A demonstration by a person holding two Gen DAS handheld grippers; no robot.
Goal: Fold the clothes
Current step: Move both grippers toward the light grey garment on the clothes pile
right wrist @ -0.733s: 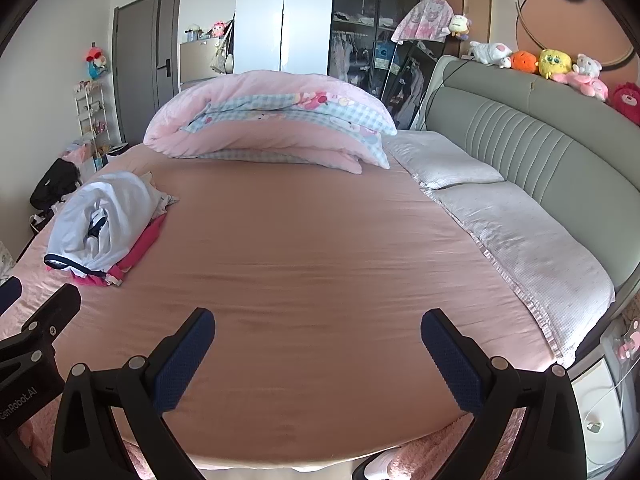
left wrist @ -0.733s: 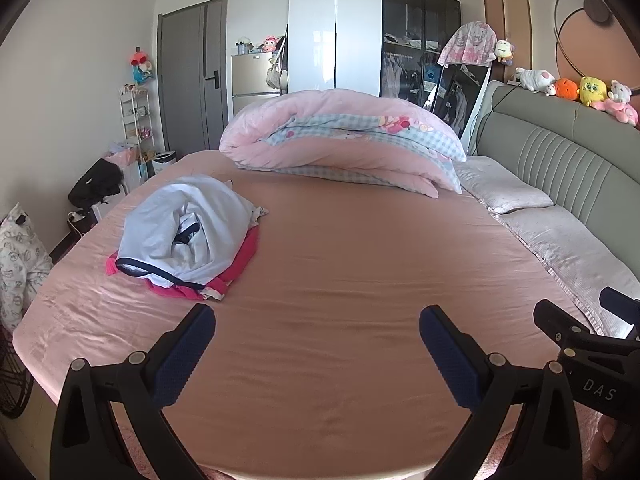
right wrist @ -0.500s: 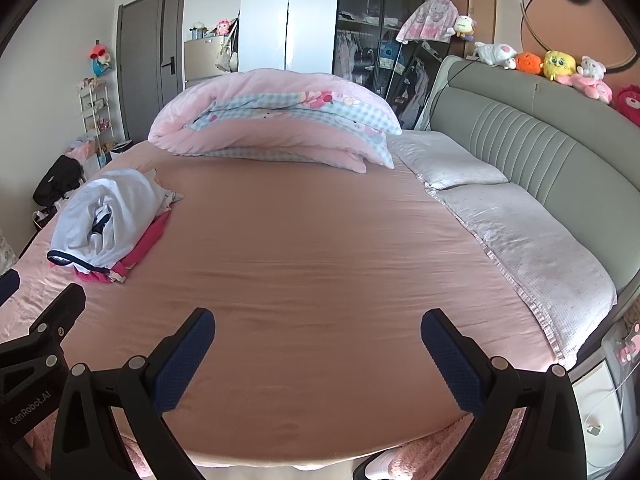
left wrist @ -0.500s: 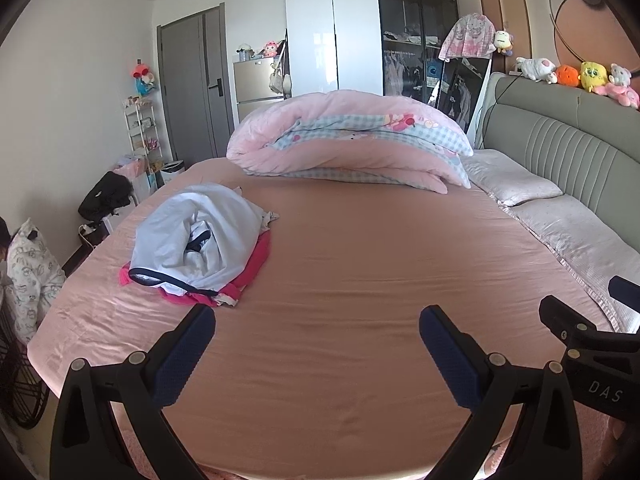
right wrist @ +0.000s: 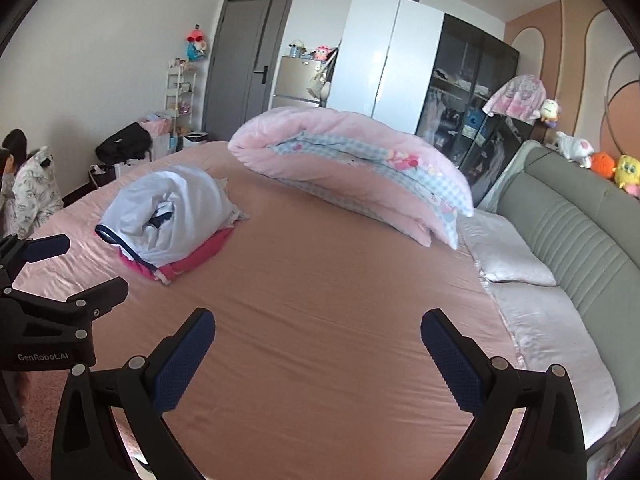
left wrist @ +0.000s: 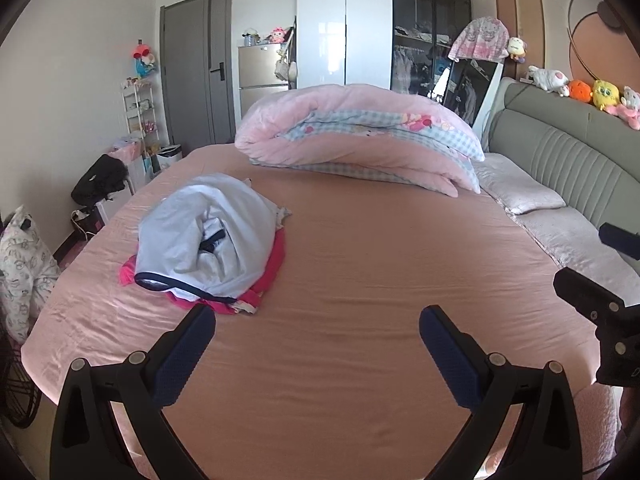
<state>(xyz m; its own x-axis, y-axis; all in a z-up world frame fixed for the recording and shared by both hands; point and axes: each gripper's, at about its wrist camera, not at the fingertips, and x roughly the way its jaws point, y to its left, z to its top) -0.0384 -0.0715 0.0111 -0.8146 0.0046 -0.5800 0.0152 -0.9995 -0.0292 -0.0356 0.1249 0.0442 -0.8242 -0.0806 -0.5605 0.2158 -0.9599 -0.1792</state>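
Both cameras sit low at the near edge of the bed (left wrist: 340,280) and look across it to the far wardrobe (left wrist: 344,24). The left wrist view looks a little down. The right wrist view turns more to the left. Both show the clothes pile (left wrist: 204,240) (right wrist: 168,216), the pink quilt (left wrist: 360,136) (right wrist: 344,160) and the gray headboard (left wrist: 560,152) on the right.
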